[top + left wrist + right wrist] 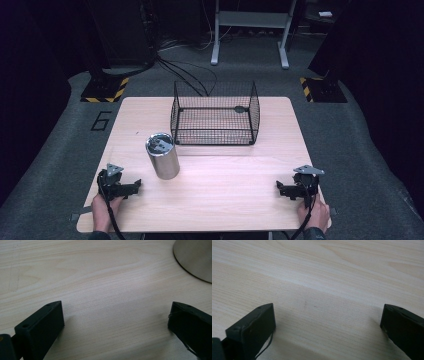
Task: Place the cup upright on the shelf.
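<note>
From the high view, a pale wooden worktop (pixel 210 200) carries a shiny metal cylinder (pixel 162 156), standing upright left of centre, and a black wire basket (pixel 215 114) behind it toward the far edge, near the cylinder but not touching it. The left gripper (pixel 134 187) rests at the near left corner, held by a hand (pixel 102 207), close to the cylinder's base; the right gripper (pixel 281 189) sits at the near right corner, well apart from both things. In the left gripper view, the two black jaws stand wide apart with nothing between them, bare wood below, and the curved lower edge of the cylinder (pixel 195 260) shows at the upper right, off the line of the jaws. In the right gripper view, the jaws are likewise spread wide and empty over bare wood. The likely trouble: the cylinder looks tall, smooth and easy to tip, so a jaw arriving off-centre could knock it over or let it slip, and if it is lifted toward the basket, its base could catch on the wire rim.
</note>
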A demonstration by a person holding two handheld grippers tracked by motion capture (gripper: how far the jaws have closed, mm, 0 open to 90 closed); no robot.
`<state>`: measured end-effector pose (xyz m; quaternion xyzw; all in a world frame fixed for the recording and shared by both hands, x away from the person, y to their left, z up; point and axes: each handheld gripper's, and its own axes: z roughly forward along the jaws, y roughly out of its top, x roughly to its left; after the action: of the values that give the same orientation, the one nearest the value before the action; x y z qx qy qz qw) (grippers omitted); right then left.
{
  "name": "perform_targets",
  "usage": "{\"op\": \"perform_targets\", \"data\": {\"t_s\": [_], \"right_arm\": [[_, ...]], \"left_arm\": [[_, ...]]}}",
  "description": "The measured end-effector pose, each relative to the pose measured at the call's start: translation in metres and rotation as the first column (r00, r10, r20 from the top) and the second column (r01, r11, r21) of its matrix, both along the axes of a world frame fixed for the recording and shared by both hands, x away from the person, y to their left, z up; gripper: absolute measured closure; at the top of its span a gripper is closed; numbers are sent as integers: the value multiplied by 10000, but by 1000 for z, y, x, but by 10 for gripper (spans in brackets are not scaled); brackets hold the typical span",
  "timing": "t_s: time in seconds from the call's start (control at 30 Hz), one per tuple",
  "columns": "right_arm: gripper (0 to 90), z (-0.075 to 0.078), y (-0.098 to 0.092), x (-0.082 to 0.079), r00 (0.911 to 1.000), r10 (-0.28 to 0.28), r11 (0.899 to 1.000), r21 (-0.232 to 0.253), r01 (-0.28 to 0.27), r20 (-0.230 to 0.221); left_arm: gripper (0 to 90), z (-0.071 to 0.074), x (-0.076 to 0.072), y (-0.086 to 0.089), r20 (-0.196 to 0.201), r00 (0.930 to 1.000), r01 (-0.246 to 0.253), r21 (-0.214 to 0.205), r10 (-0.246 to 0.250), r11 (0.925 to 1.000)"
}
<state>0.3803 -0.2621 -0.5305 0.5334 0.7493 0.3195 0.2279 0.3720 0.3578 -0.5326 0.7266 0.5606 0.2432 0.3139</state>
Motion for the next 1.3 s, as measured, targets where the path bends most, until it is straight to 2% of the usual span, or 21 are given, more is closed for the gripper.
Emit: {"op": "perform_targets", "data": {"t_s": [0.17,0.23,0.27,0.5,0.6,0.63,0.67,0.7,0.73,0.9,0.97,1.13,1.17,1.3], "right_arm": [[0,0,0,0,10000,3,10000,2,-3,-6],[0,0,0,0,10000,7,10000,-1,-7,-1],[0,0,0,0,10000,0,10000,4,0,-6],[0,0,0,0,10000,34,10000,-20,-34,2],[0,0,0,0,10000,33,10000,-19,-33,5],[0,0,0,0,10000,33,10000,-19,-33,5],[0,0,0,0,10000,35,10000,-21,-35,6],[0,0,0,0,10000,36,10000,-22,-36,1],[0,0,0,0,10000,36,10000,-22,-36,1],[0,0,0,0,10000,34,10000,-20,-33,5],[0,0,0,0,10000,33,10000,-19,-33,4],[0,0,0,0,10000,32,10000,-19,-32,0],[0,0,0,0,10000,34,10000,-20,-34,1],[0,0,0,0,10000,35,10000,-22,-35,0]], "left_arm": [[3,0,-1,-3,-68,9992,-393,-26,393,9992],[4,0,-1,-3,-76,9991,-419,-9,418,9991],[4,1,-2,-2,-91,9995,-288,137,289,9995],[0,1,-2,-1,-114,9997,-234,103,235,9997],[0,1,-2,-1,-84,9996,-263,29,263,9996],[0,2,-3,-1,-204,9995,-223,-86,221,9997],[0,3,-3,0,-160,9996,-228,-59,228,9997],[0,5,-5,1,-74,9996,-290,-269,288,9992],[0,5,-5,1,-74,9996,-290,-269,288,9992],[0,16,-10,2,98,10000,-3,-493,8,9988],[0,25,-12,-3,170,9994,314,-506,-306,9982],[0,37,-14,-11,465,9970,659,-765,-625,9949],[0,43,-15,-13,566,9950,866,-883,-818,9923],[0,52,-15,-19,818,9911,1140,-1124,-1051,9871]]}}
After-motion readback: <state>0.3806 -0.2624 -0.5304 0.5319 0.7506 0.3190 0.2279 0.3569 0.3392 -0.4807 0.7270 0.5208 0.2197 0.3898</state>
